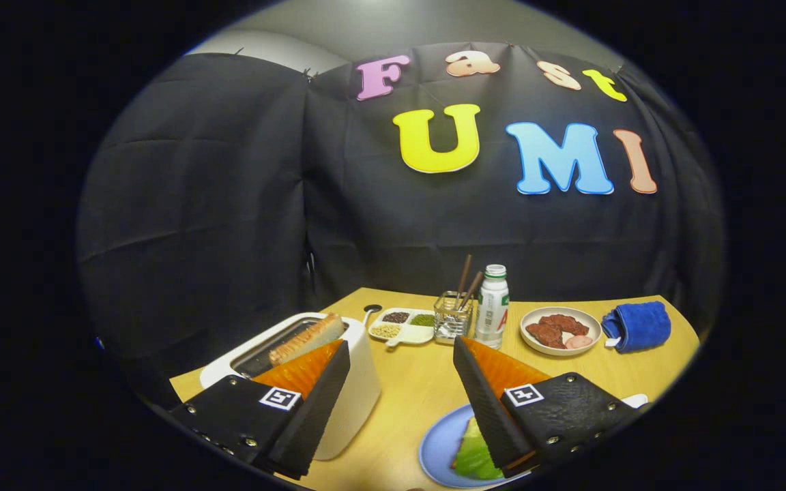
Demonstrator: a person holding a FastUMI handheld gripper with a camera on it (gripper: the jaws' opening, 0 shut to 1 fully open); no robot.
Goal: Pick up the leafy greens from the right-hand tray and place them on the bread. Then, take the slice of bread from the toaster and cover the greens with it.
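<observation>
My fingers [401, 354] are spread wide and hold nothing. The slice of bread [306, 338] stands in the white toaster [359, 389], just behind my left finger. The leafy greens [475, 451] lie on a blue plate [438, 450] on the wooden surface [413, 389], partly under my right finger. Beyond the fingers stand a bottle [492, 307] and a dish of meat [559, 330].

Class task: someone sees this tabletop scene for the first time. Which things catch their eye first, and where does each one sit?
First come the tool's two fingers, spread wide apart with nothing between them. Behind the left finger stands a white toaster with a bread slice poking out of its slot; under the right finger, leafy greens lie on a blue plate. Beyond them, a bright blue cloth sits beside a plate of meat.
</observation>
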